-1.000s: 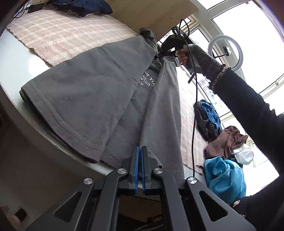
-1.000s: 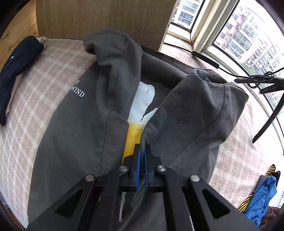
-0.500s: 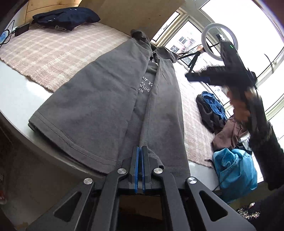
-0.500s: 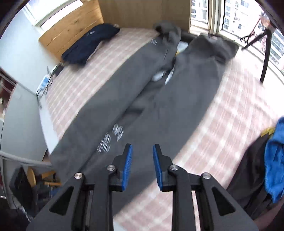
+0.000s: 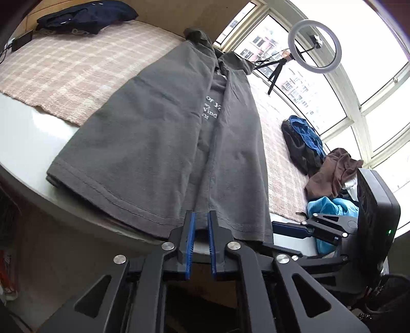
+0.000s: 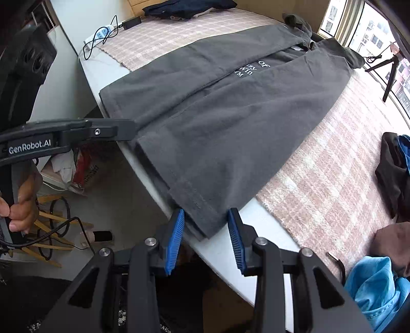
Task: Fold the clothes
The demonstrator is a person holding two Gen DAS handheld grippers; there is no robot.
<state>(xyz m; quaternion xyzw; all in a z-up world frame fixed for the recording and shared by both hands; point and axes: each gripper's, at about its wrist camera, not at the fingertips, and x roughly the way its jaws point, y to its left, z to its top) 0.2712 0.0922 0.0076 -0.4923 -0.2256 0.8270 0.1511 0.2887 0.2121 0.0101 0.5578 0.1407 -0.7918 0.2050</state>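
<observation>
A dark grey T-shirt (image 5: 164,133) lies lengthwise on the table, both sides folded toward the middle, white lettering showing in the gap. It also shows in the right wrist view (image 6: 230,107). My left gripper (image 5: 200,230) is open a little, its pads on either side of the shirt's bottom hem at the table edge. My right gripper (image 6: 206,230) is open wide around the hem's right corner. The left gripper (image 6: 123,129) appears from the side in the right wrist view, touching the hem. The right gripper (image 5: 284,226) shows at the right in the left wrist view.
A pink checked cloth (image 6: 333,164) covers the white table (image 5: 25,138). A dark blue garment (image 5: 84,18) lies at the far end. A pile of black, blue and brown clothes (image 5: 325,169) sits at the right. A ring light on a tripod (image 5: 314,43) stands by the window.
My right gripper let go of the collar end, opened and swung down to the hem's right corner. My left gripper opened slightly at the hem. The shirt settled flat.
</observation>
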